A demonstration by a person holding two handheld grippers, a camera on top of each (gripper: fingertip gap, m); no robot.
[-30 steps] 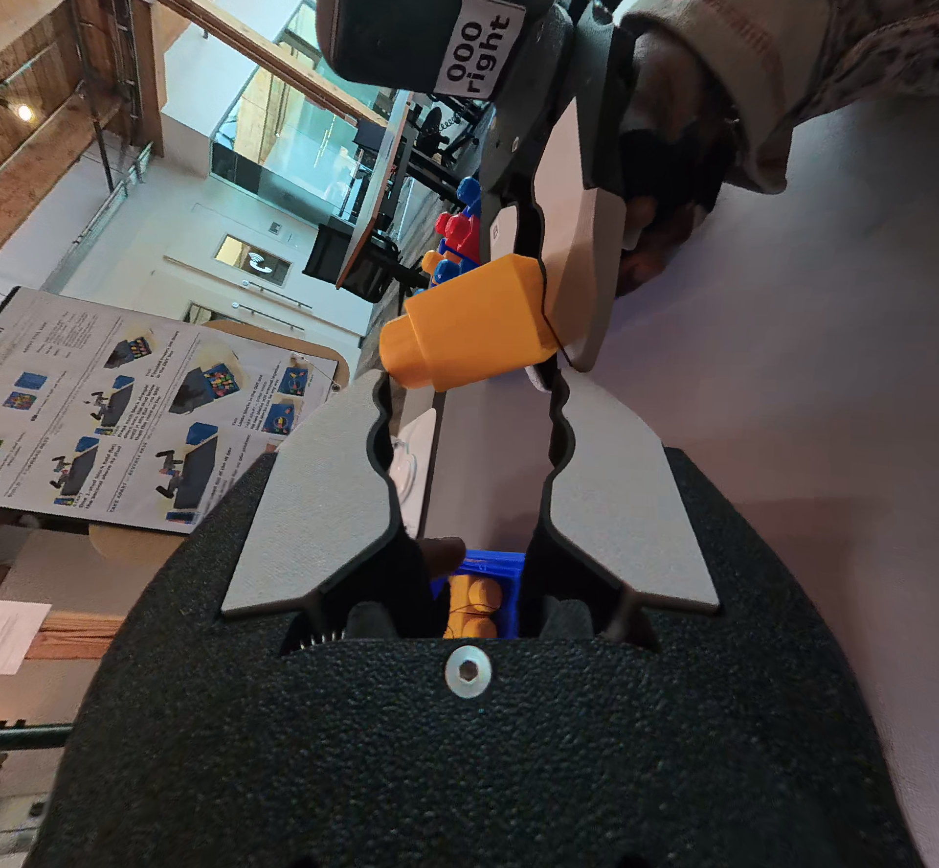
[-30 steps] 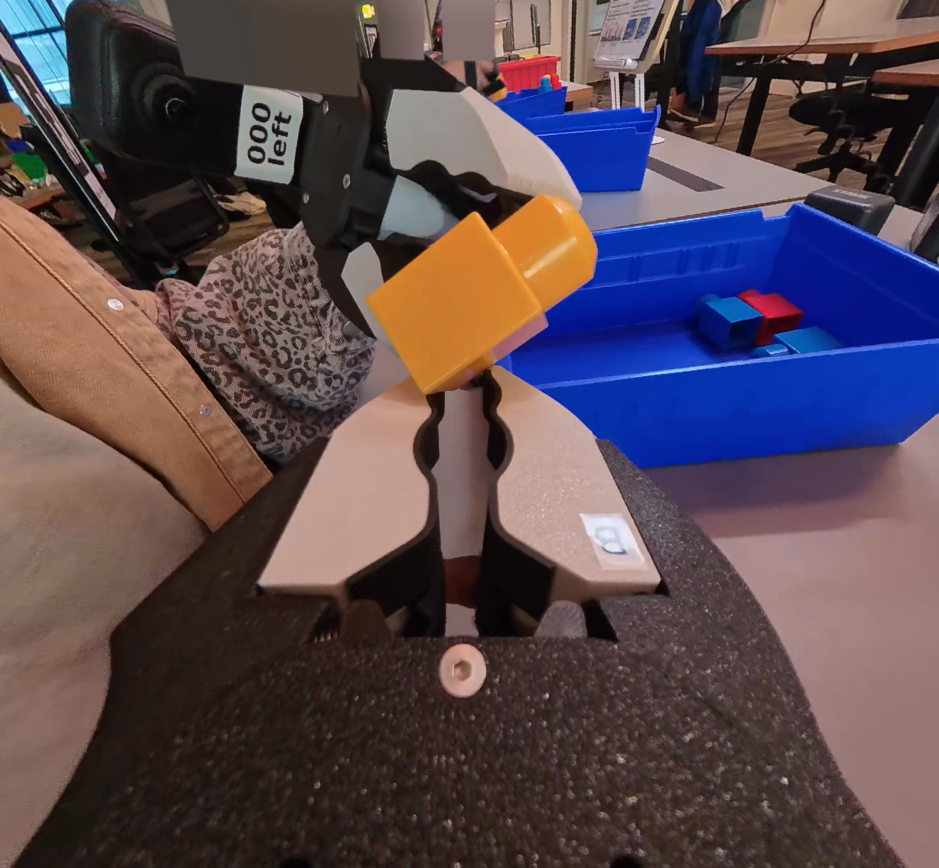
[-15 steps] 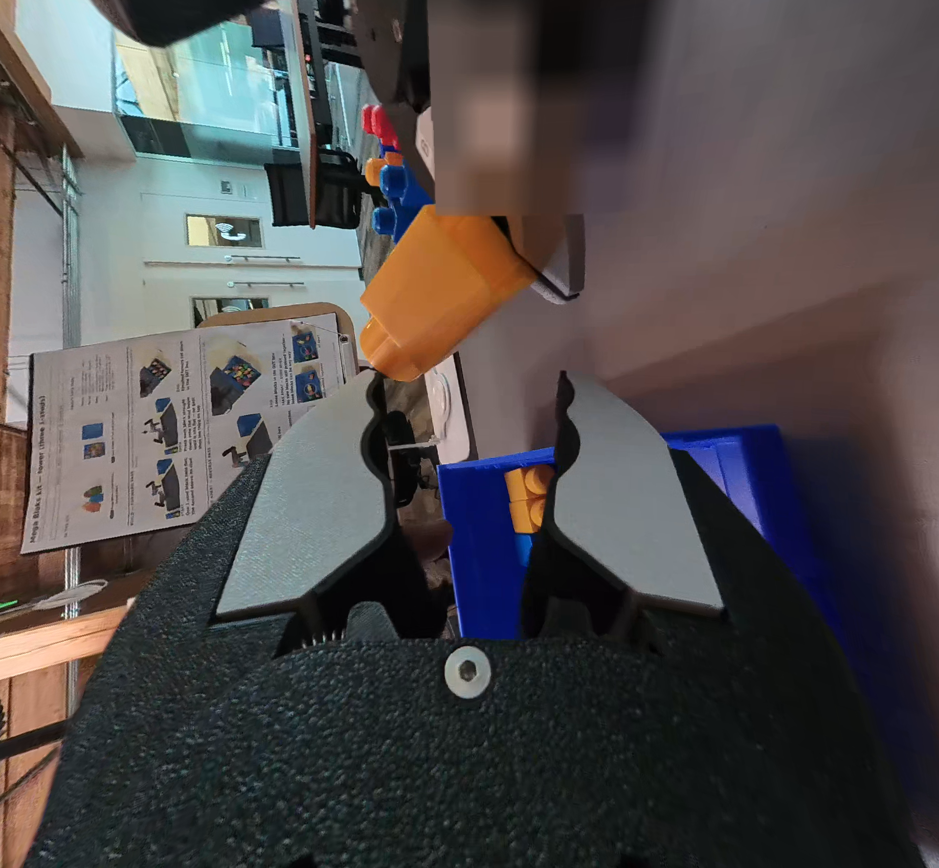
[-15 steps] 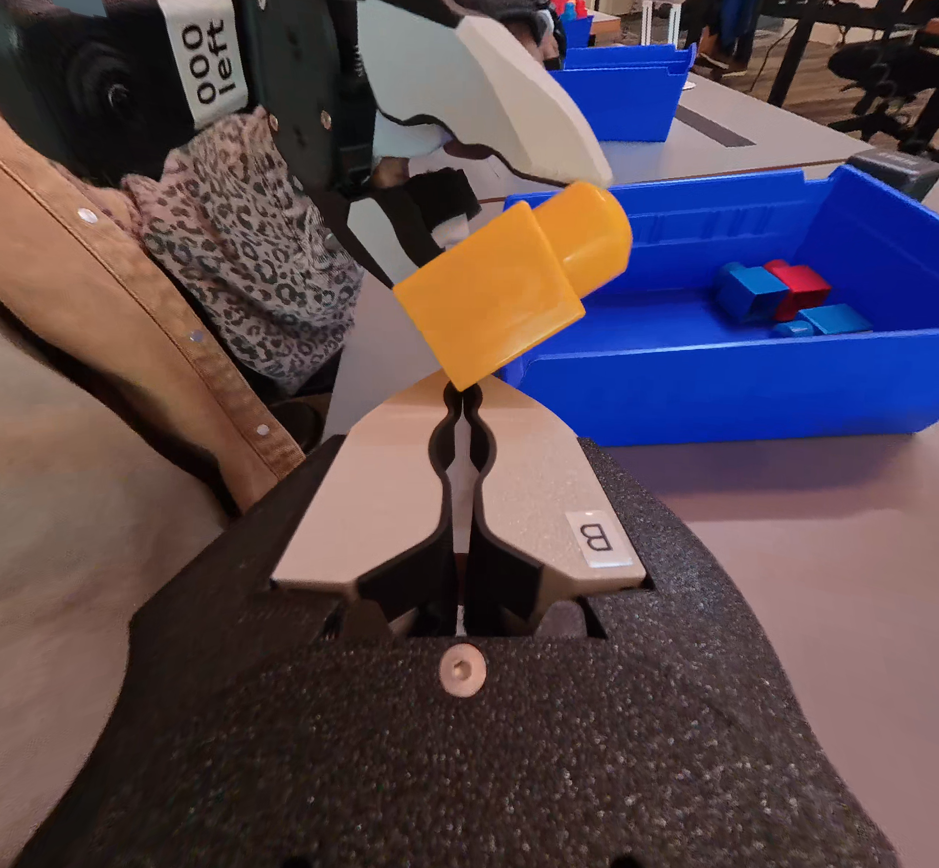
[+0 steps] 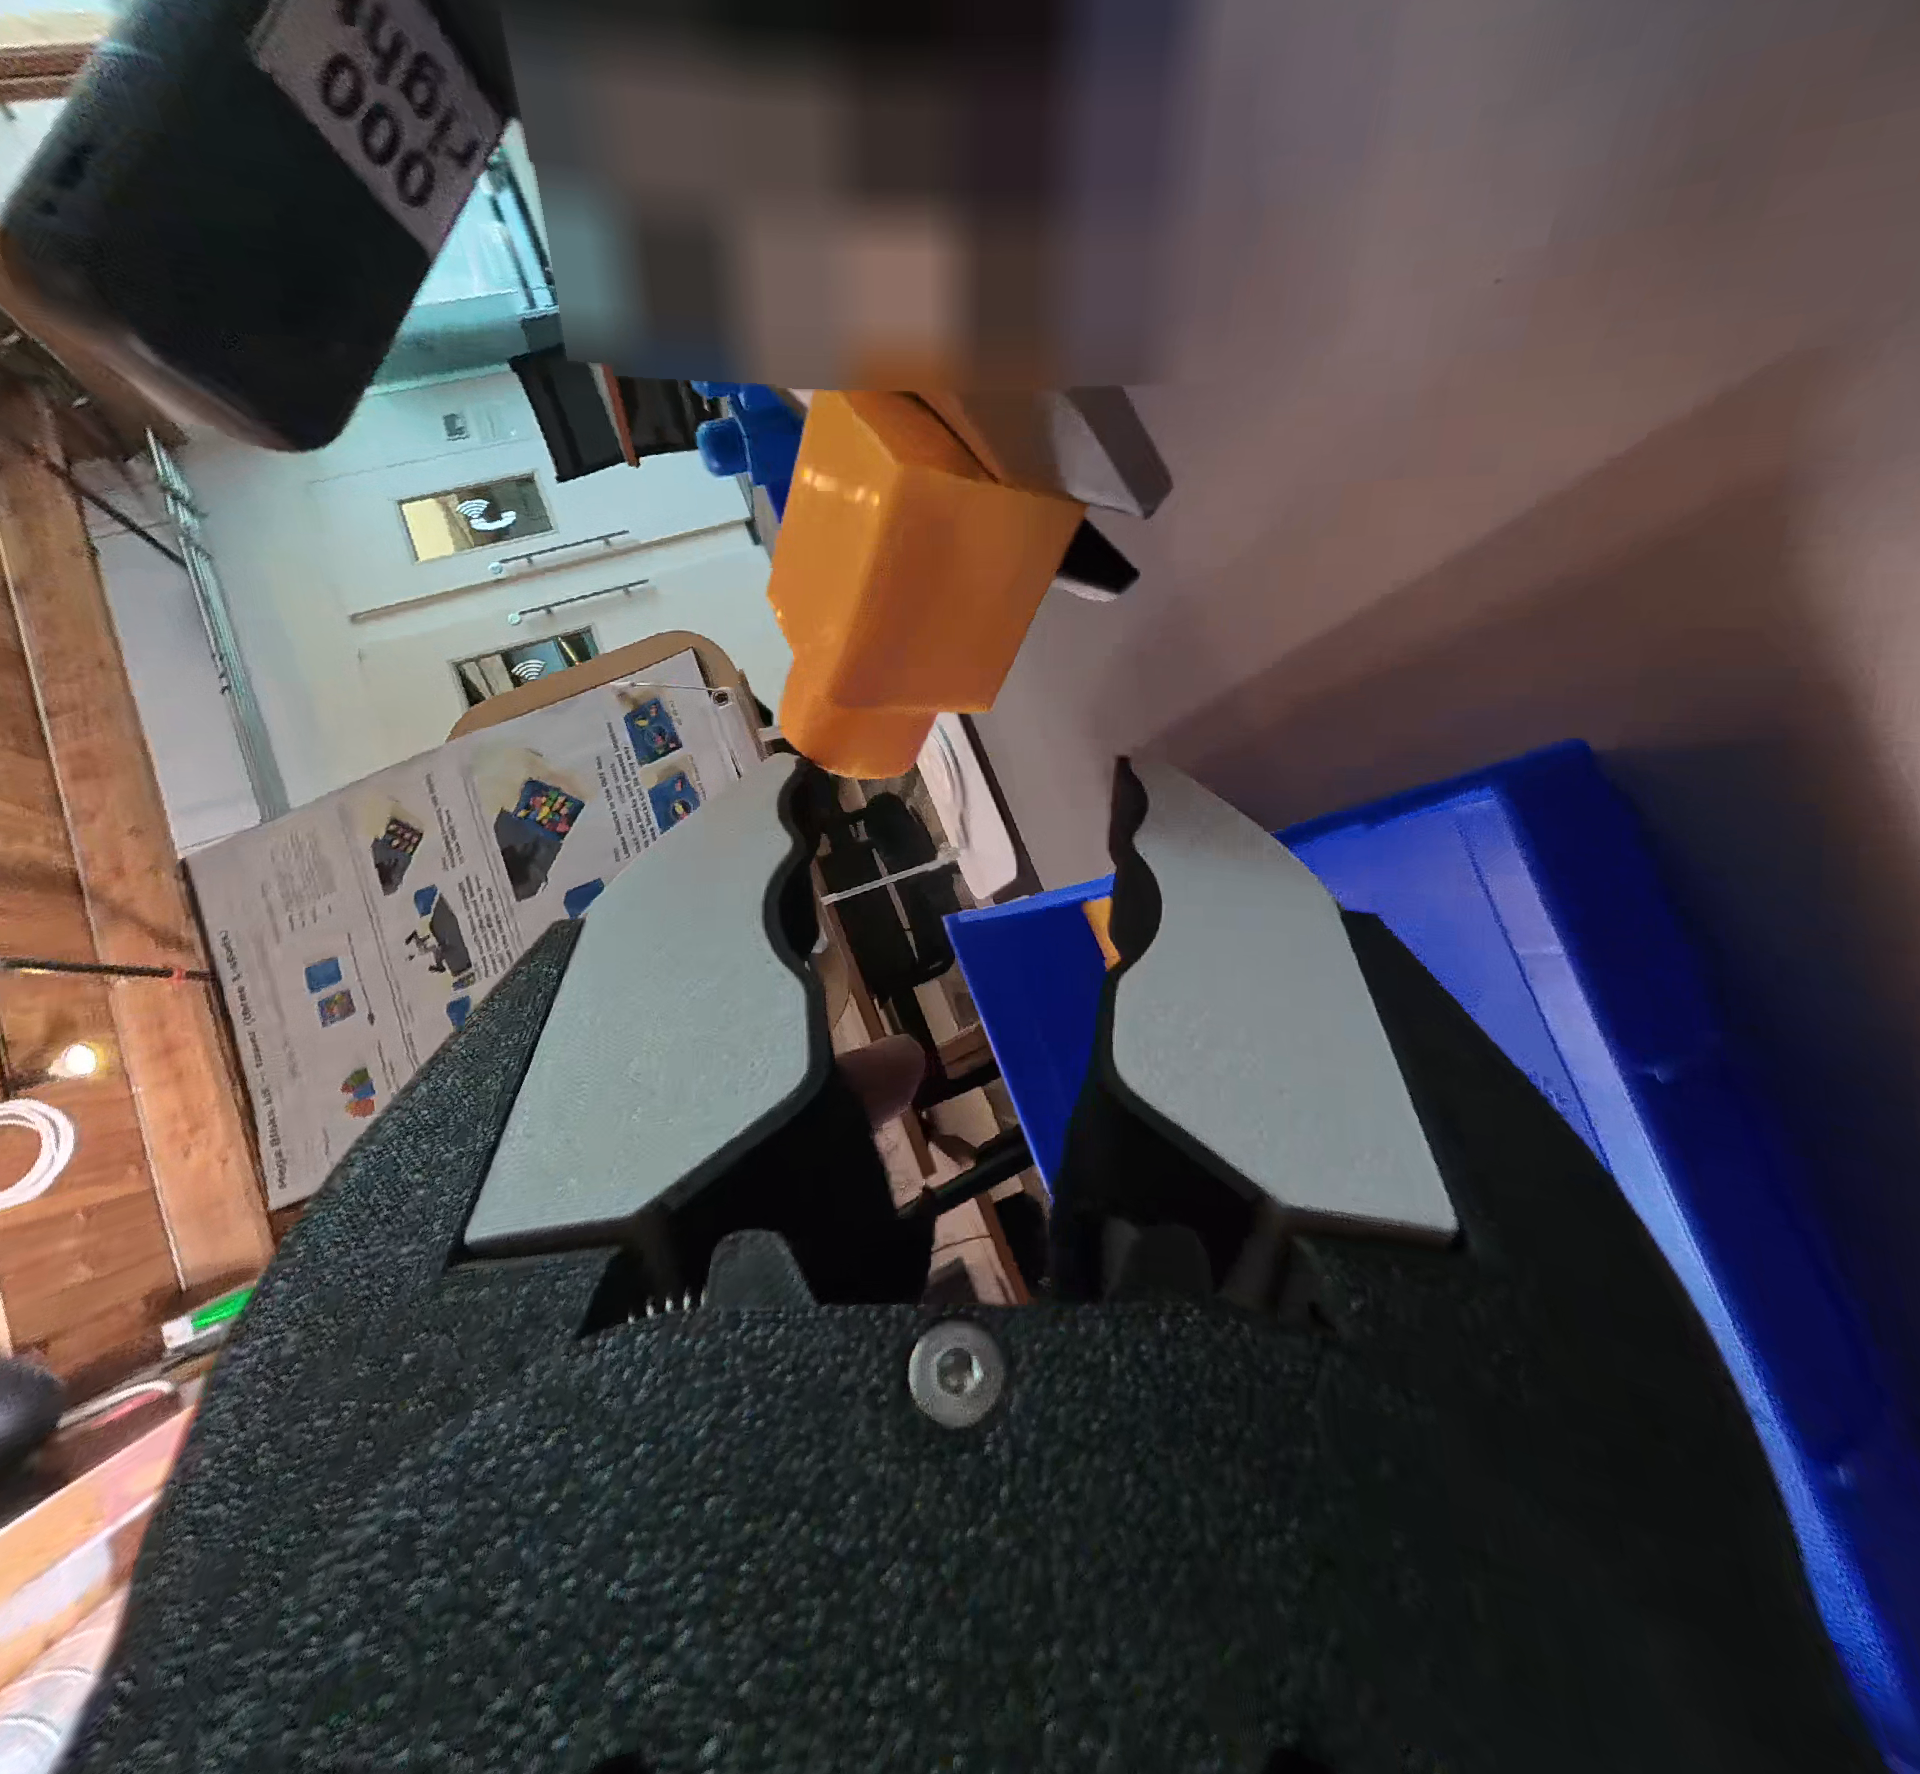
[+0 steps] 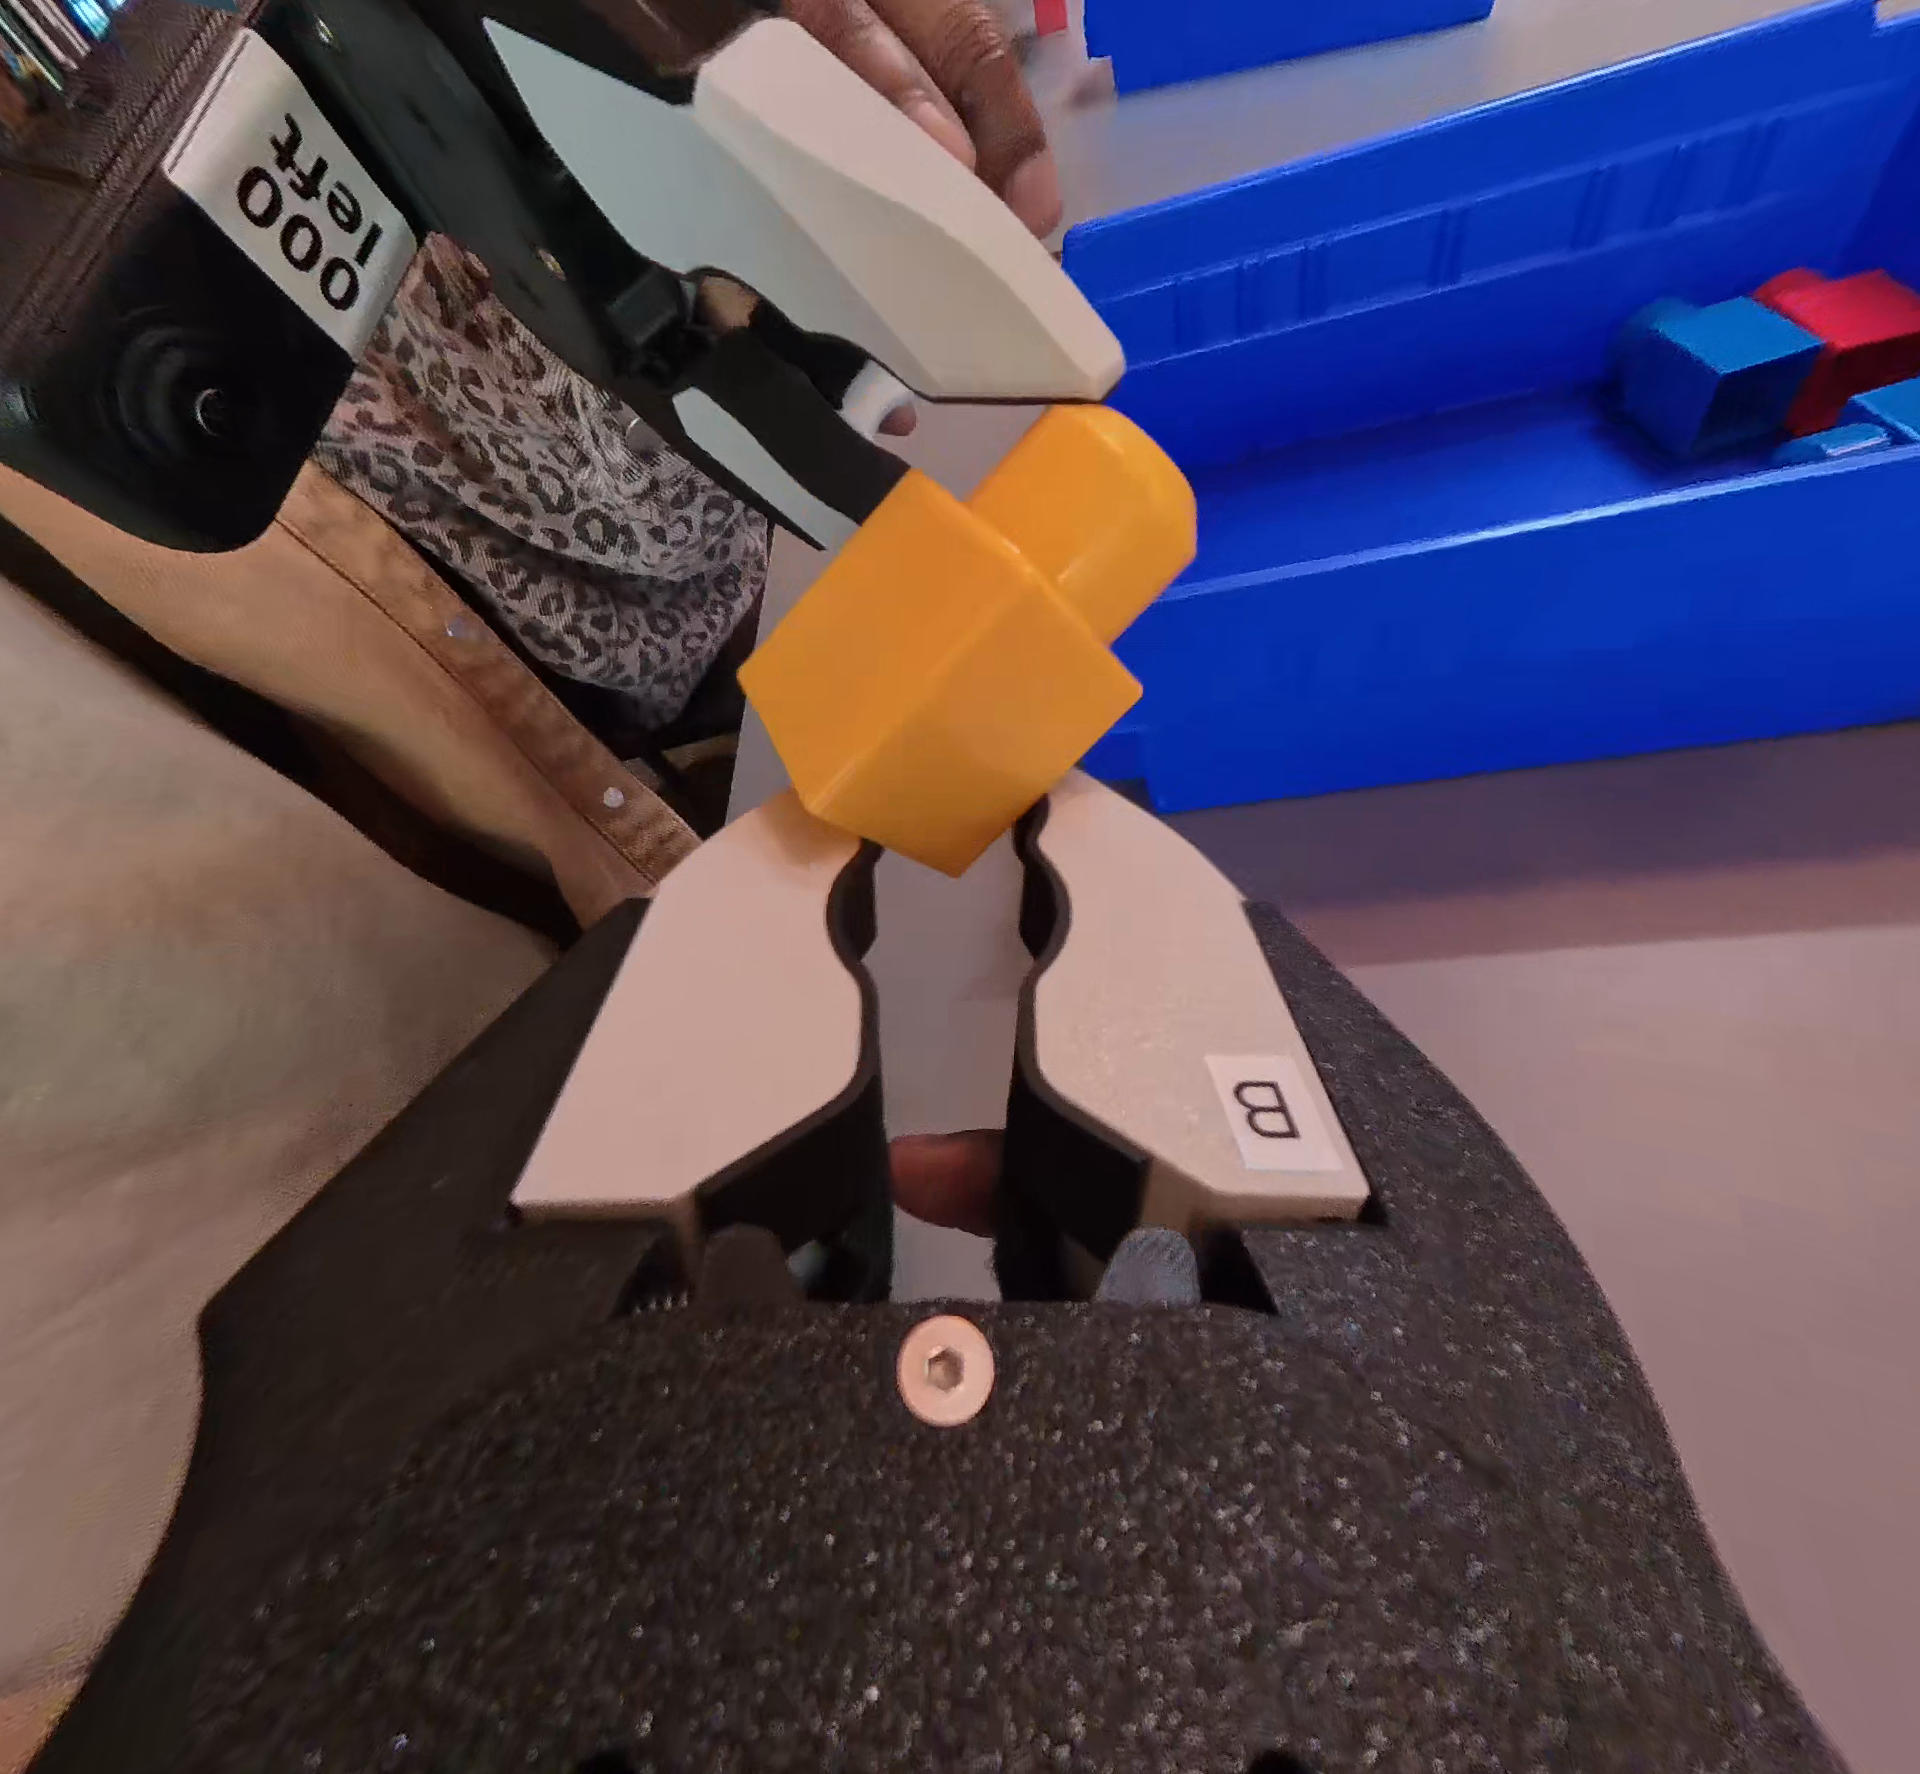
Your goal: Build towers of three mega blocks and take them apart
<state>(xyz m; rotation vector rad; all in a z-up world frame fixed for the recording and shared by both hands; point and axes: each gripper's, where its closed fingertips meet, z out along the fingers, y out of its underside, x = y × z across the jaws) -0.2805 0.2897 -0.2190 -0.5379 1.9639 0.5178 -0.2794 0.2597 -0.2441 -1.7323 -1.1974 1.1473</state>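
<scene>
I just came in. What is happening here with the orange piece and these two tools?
A person holds a pair of tongs in each hand above a grey table. The right tongs grip an orange block by its bottom corner, in the air. The left tongs stand open around its knob end and do not yet grip it; this looks like a handover. Behind, a blue bin holds a blue block and a red block.

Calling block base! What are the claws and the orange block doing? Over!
Right claw gripping orange block by its bottom corner. Left claw open, straddling its stud. Blue bin behind, nothing blocking.
</scene>
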